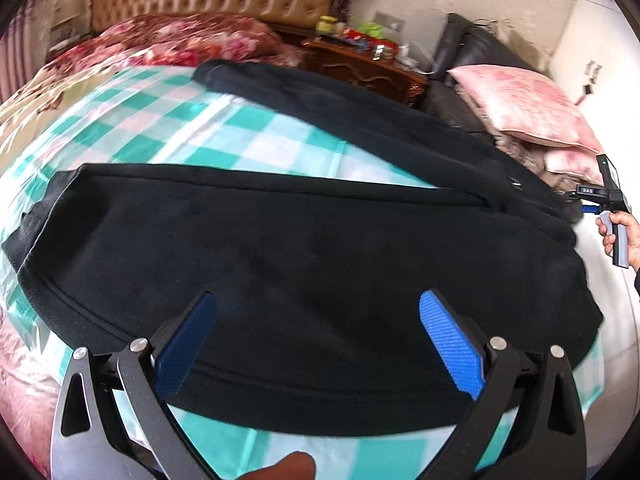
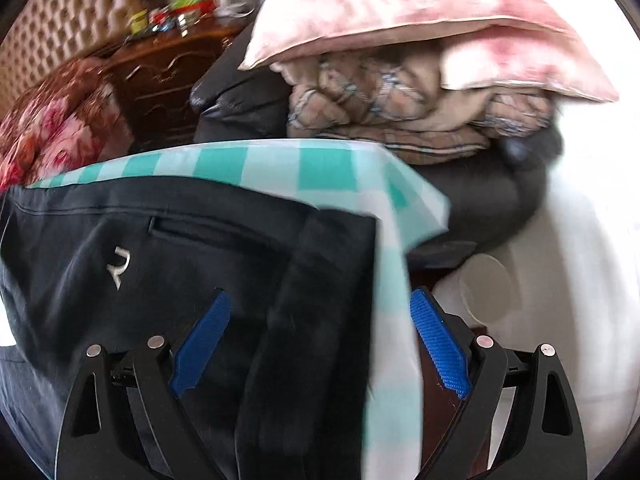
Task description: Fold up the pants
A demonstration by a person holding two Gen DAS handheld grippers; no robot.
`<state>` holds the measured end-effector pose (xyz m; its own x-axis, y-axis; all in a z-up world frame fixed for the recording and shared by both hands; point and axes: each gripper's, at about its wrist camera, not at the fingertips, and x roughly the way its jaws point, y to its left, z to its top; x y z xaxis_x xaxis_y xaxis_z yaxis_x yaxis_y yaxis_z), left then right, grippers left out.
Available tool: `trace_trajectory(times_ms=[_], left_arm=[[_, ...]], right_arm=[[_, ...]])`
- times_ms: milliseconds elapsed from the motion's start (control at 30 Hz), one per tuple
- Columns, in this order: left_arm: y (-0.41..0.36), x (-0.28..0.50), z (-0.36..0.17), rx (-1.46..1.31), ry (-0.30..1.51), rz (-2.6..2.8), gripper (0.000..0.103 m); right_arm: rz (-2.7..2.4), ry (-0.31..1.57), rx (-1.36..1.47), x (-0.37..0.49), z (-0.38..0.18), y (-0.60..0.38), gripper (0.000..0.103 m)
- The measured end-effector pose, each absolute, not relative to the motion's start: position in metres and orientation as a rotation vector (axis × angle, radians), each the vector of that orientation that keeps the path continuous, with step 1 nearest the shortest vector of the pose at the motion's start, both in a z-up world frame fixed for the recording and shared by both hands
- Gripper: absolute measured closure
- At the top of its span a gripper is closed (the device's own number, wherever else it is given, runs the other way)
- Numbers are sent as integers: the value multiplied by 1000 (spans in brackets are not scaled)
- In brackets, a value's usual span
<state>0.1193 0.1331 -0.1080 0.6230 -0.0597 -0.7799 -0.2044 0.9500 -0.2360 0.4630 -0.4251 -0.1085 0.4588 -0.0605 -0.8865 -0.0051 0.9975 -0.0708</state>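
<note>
Pants point(image 1: 300, 264), dark, seemingly fleecy, on checked sheet point(image 1: 256, 128)

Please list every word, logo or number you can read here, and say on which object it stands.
"R": a white stylised logo resembling this letter, on the black pants, below the pocket.
Small digital display on the right gripper: digits too blurred to read.
Packages on the wooden nightstand: print unreadable.
</note>
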Motion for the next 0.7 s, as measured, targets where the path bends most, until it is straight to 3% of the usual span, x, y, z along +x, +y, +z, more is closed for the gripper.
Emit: trace_trajectory(times_ms=[200,267,300,367,433,700], left_arm=[[146,128,-112,-295,905,123,1],[149,132,-112,-299,905,131,1],[150,134,-113,-305,910,132,1],[148,139,-113,-299,917,133,1],[145,143,-109,-293,912,117,1],[127,143,-68,-291,831,57,1]], right_arm=[[-9,1121,-116,503,-140,-421,15],[-6,1089,-151,505,-144,-417,31],[-24,1069,-205,503,-145,-414,47],[9,1047,-200,502,-142,-416,64],[82,1024,-149,493,-132,-420,92],[259,783,-135,388,-33,-389,94]])
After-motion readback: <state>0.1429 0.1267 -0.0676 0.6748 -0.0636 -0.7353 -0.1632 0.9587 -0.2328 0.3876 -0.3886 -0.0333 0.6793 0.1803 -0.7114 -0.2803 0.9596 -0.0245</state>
